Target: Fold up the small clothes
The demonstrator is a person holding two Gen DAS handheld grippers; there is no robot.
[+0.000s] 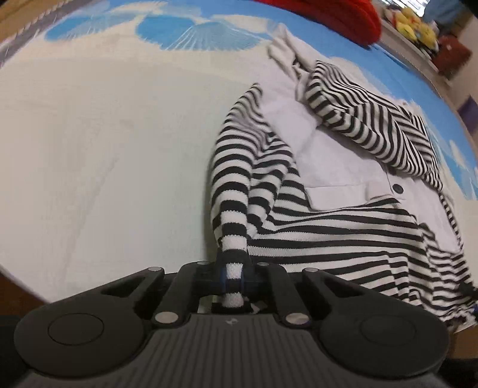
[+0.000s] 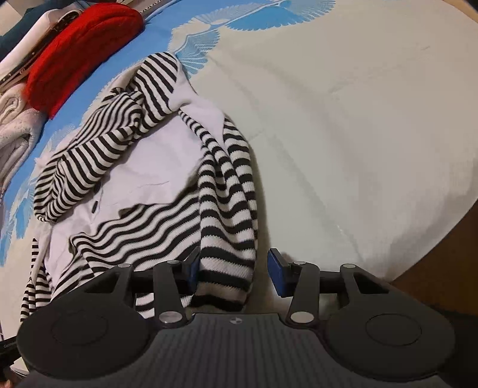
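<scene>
- Striped garment (image 1: 328,235): black-and-white knit with white shirt panels, a pocket flap and a dark button (image 1: 397,188). Lies crumpled on the bed sheet (image 1: 104,149), filling the centre-right to lower right of the left wrist view and the left to centre of the right wrist view.
- One striped sleeve (image 1: 236,209) runs from mid-frame down to bottom centre in the left wrist view, bunched into a narrow rope near its end.
- Left gripper (image 1: 233,279): clamped on that sleeve end; blue pads pinch the cuff from both sides, and a bit of cuff pokes out behind the jaws.
- Right gripper (image 2: 236,273): jaws apart. Striped cuff (image 2: 222,277) sits between them against the left blue pad; clear gap to the right pad (image 2: 277,276). No pinch visible.
- Second sleeve (image 2: 89,161) lies folded across the garment's upper left part in the right wrist view.
- Sheet: off-white centre, blue border with a white bird-wing print along the top of both frames.
- Red knit item (image 2: 83,44) at upper left of the right wrist view, upper right in the left wrist view.
- Folded pale towel (image 2: 15,131) at the left edge, just below the red item.
- Yellow plush toys (image 1: 415,24), blurry, top right corner of the left wrist view.
</scene>
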